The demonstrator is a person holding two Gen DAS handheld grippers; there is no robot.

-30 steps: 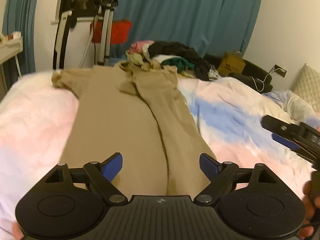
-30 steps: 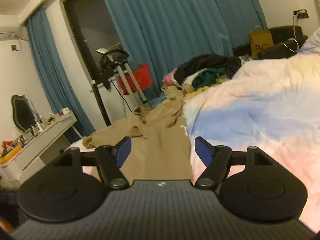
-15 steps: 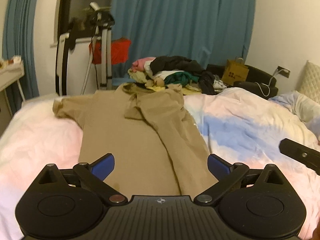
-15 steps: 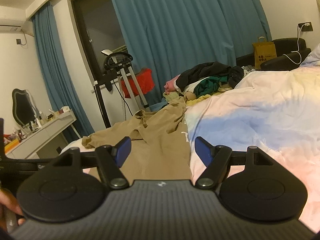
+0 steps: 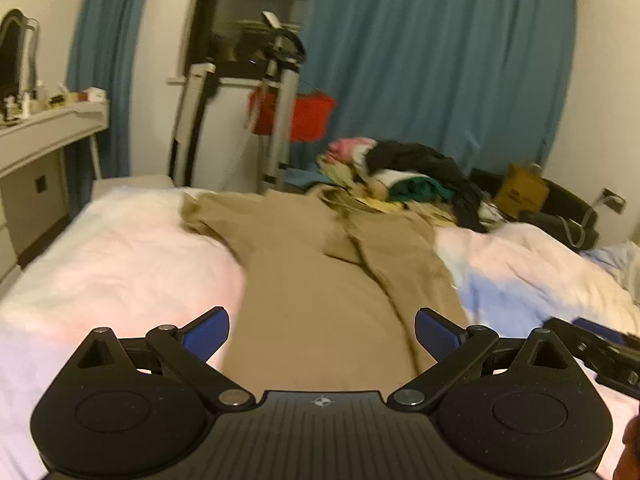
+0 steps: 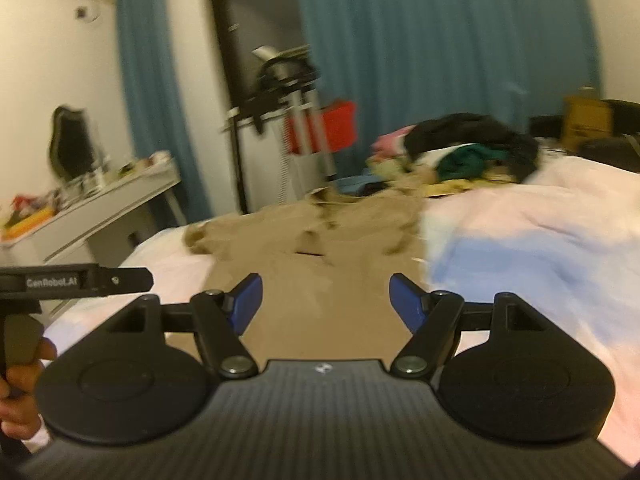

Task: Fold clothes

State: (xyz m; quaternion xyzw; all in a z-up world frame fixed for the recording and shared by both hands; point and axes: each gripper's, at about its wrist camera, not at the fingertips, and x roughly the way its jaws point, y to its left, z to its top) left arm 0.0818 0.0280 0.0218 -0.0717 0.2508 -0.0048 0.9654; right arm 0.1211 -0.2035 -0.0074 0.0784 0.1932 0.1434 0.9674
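Note:
A tan long-sleeved garment [image 5: 320, 272] lies spread lengthwise on the bed, one side folded over its middle, a sleeve reaching left. In the right wrist view the same tan garment [image 6: 324, 264] runs away from me. My left gripper [image 5: 322, 332] hovers above its near hem, open wide, nothing between its blue pads. My right gripper [image 6: 326, 300] is also open and empty over the near end of the garment. The right gripper's body [image 5: 600, 350] shows at the right edge of the left view. A hand holds the left gripper's handle [image 6: 24, 320].
The bed has a pink, white and blue cover [image 5: 120, 264]. A heap of mixed clothes [image 5: 404, 176] sits at its far end. A white dresser [image 6: 100, 208] stands left, a folded treadmill [image 5: 276, 112] and blue curtains [image 5: 440, 60] behind, a brown paper bag [image 5: 520, 192] at right.
Both grippers have pulled back and swung left, so more of the bed and room shows. The left gripper's jaws have spread wider. The garment has not moved.

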